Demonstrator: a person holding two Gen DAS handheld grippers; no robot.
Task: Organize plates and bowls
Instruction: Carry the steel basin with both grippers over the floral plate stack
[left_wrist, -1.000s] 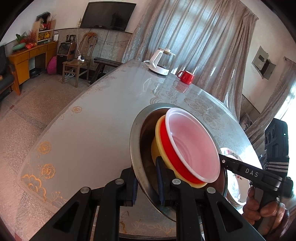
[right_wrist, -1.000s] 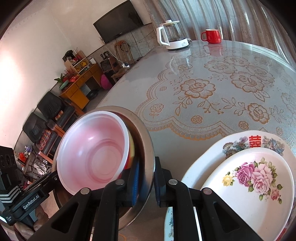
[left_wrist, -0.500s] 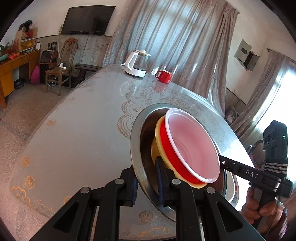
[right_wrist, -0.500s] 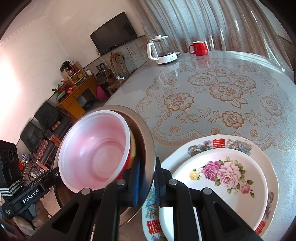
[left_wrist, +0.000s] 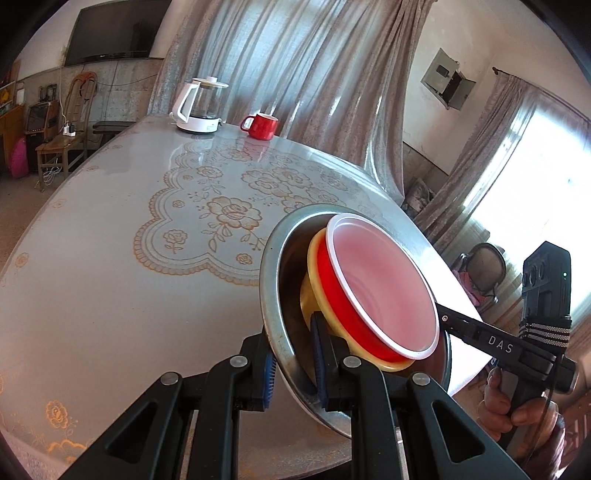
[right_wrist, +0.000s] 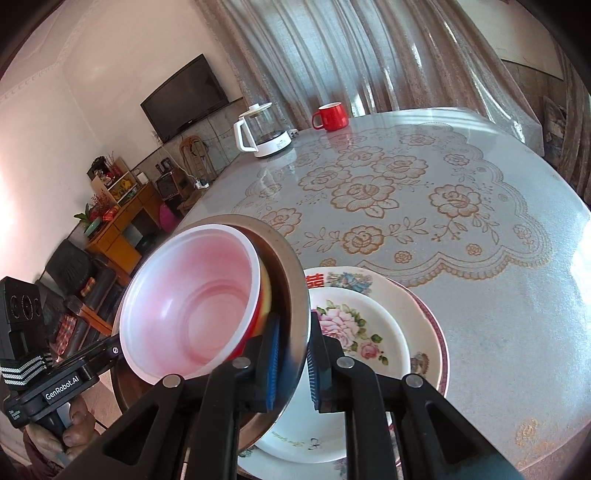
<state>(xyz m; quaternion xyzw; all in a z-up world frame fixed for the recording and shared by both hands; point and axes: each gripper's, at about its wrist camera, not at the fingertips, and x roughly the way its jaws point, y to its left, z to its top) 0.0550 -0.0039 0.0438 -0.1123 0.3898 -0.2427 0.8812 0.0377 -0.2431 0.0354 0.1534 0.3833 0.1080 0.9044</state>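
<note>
A steel bowl (left_wrist: 271, 280) is held in the air between both grippers. A yellow bowl (left_wrist: 314, 266) and a red bowl with a white inside (left_wrist: 376, 291) are nested in it. My left gripper (left_wrist: 293, 363) is shut on the steel bowl's near rim. My right gripper (right_wrist: 291, 360) is shut on the opposite rim (right_wrist: 295, 295). The red bowl shows in the right wrist view (right_wrist: 184, 302). Below the bowls, a stack of flowered plates (right_wrist: 369, 332) lies on the table.
A round table (right_wrist: 461, 240) with a lace-pattern cover holds a white kettle (left_wrist: 199, 107) and a red mug (left_wrist: 262, 125) at its far side. Curtains hang behind the table. A chair and cabinets stand off to the left.
Both grippers carried the bowl stack rightward over the table. It has come over the flowered plates, which now lie partly under it in the right wrist view.
</note>
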